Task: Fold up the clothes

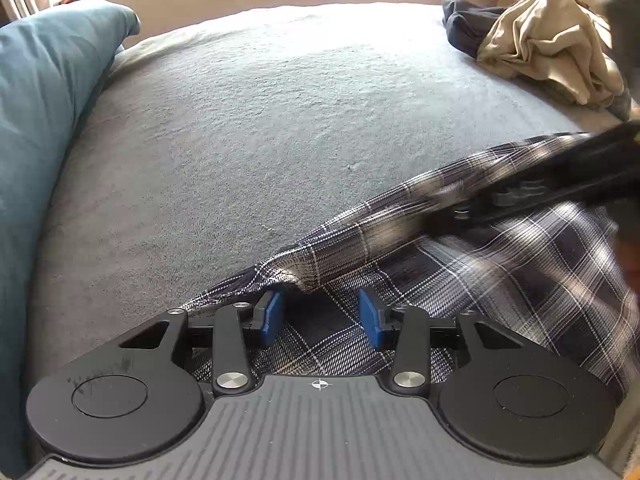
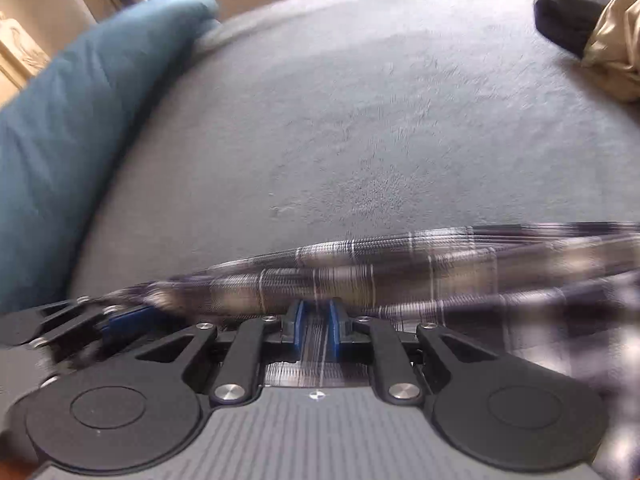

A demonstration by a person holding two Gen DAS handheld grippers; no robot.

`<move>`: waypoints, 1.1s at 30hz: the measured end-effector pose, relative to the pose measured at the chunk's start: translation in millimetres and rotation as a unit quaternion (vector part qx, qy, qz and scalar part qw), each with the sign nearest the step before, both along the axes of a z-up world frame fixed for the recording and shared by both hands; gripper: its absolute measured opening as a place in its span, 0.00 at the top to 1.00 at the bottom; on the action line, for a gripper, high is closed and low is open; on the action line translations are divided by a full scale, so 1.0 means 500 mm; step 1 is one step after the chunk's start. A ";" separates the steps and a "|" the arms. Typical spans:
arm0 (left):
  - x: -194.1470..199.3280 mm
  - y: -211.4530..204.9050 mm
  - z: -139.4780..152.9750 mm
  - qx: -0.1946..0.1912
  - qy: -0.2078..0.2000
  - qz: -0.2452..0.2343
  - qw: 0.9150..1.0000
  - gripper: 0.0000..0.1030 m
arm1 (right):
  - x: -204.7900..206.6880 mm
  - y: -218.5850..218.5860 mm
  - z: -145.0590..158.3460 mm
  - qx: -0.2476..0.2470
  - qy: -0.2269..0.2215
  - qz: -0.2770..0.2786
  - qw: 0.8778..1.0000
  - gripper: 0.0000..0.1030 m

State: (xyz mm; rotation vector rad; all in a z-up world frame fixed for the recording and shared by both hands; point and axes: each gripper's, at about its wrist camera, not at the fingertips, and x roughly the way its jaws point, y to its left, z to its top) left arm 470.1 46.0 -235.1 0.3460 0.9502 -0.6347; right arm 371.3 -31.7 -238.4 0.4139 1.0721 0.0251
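A dark plaid garment (image 1: 500,272) lies on the grey bed cover (image 1: 260,120), with one edge lifted into a ridge. My left gripper (image 1: 320,316) is open, its blue pads (image 1: 270,318) spread over the plaid cloth just below a raised fold. My right gripper (image 2: 315,320) is shut on the plaid garment (image 2: 440,272), and a strip of cloth shows between its close-set pads. In the left wrist view the right gripper (image 1: 560,184) is a blurred black shape at the right, on the lifted edge. The left gripper (image 2: 100,324) appears blurred at the lower left of the right wrist view.
A teal pillow (image 1: 40,120) lines the left side of the bed. A crumpled beige garment (image 1: 552,40) and a dark navy one (image 1: 464,24) are piled at the far right corner. The grey bed cover (image 2: 360,120) stretches ahead; a wall runs behind it.
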 end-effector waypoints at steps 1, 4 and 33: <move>-0.001 0.000 0.001 0.001 -0.002 -0.001 1.000 0.60 | 0.008 0.000 -0.005 0.002 -0.003 -0.008 1.000 0.87; 0.000 0.004 0.003 -0.003 -0.002 0.001 1.000 0.60 | 0.010 0.005 0.006 0.000 -0.006 -0.019 1.000 0.87; -0.003 0.024 0.008 0.001 -0.016 0.005 1.000 0.60 | -0.053 -0.010 0.037 0.000 -0.025 -0.061 0.998 0.86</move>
